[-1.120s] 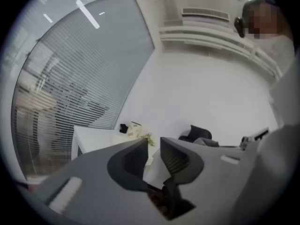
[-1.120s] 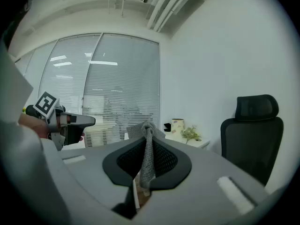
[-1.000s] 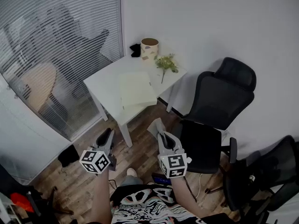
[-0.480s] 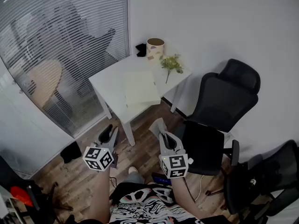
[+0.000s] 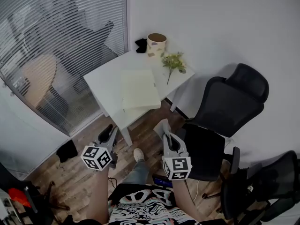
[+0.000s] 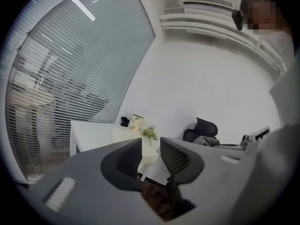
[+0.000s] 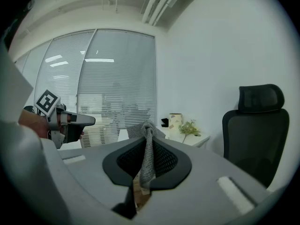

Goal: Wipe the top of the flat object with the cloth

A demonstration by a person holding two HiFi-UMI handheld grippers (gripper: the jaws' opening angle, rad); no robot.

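Note:
The flat object (image 5: 139, 89) is a pale, thin slab lying on the white table (image 5: 103, 81) well ahead of me; it also shows as the flat object (image 6: 125, 135) in the left gripper view. A grey cloth (image 7: 148, 146) is pinched upright in my right gripper (image 7: 147, 159), which is shut on it. In the head view the cloth (image 5: 159, 125) sticks out of the right gripper (image 5: 162, 130), held over the wood floor short of the table. My left gripper (image 5: 109, 133) is level with it, open and empty, its jaws a small gap apart around the left gripper (image 6: 150, 150).
A patterned cup (image 5: 156, 44), a black item (image 5: 141, 45) and a green flower sprig (image 5: 174, 62) sit at the table's far end. Black office chairs (image 5: 225, 111) stand to the right. A blind-covered glass wall (image 5: 56, 46) runs on the left. My shoe (image 5: 138, 154) is on the floor.
The head view has shifted a little and the table sits slightly closer. Both grippers keep their pose; a shoe has come into view below them.

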